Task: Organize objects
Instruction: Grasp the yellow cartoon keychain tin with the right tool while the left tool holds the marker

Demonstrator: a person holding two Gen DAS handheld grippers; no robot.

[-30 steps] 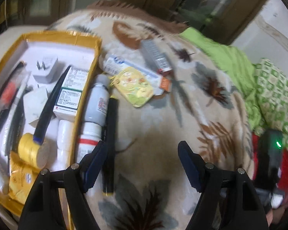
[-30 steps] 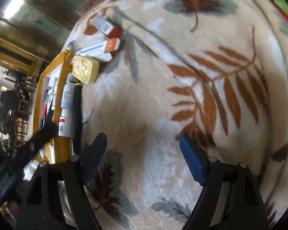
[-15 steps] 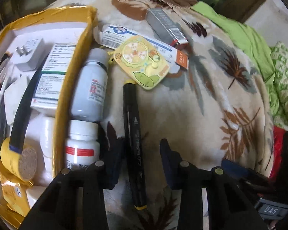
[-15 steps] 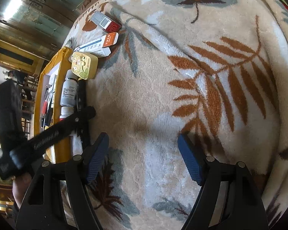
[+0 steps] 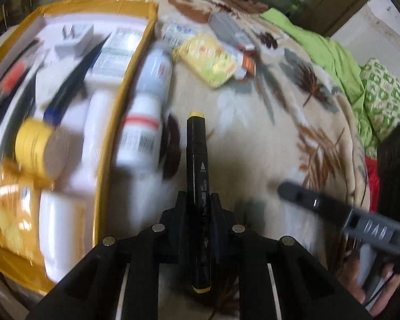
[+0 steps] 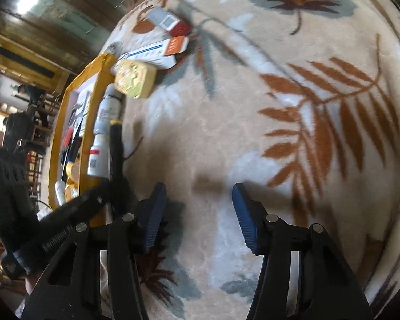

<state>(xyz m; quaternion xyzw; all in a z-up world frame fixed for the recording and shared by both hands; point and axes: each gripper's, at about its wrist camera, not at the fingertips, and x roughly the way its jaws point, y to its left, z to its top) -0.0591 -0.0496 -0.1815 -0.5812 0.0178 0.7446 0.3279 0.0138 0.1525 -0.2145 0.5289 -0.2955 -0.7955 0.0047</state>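
A black marker [image 5: 197, 176] with yellow ends lies lengthwise between the jaws of my left gripper [image 5: 197, 200], which are closing, pads pressed on its barrel. It sits just above the leaf-patterned blanket [image 5: 253, 133], right of the yellow-rimmed box [image 5: 125, 85]. Two white bottles [image 5: 144, 130] lie along the outside of the box wall. The right wrist view shows the same marker [image 6: 116, 149] beside the box rim [image 6: 93, 85]. My right gripper [image 6: 197, 200] hovers over bare blanket, jaws closing with nothing between them.
A yellow card pack [image 5: 210, 58], a white carton [image 5: 176, 30] and a grey carton [image 5: 226, 26] lie on the blanket beyond the marker. The box holds tape, a charger, pens and cartons. Green cloth [image 5: 320, 48] lies at the far right.
My left gripper came down over the marker and shut on it. The right gripper's jaws have narrowed, and it has shifted slightly toward the box.
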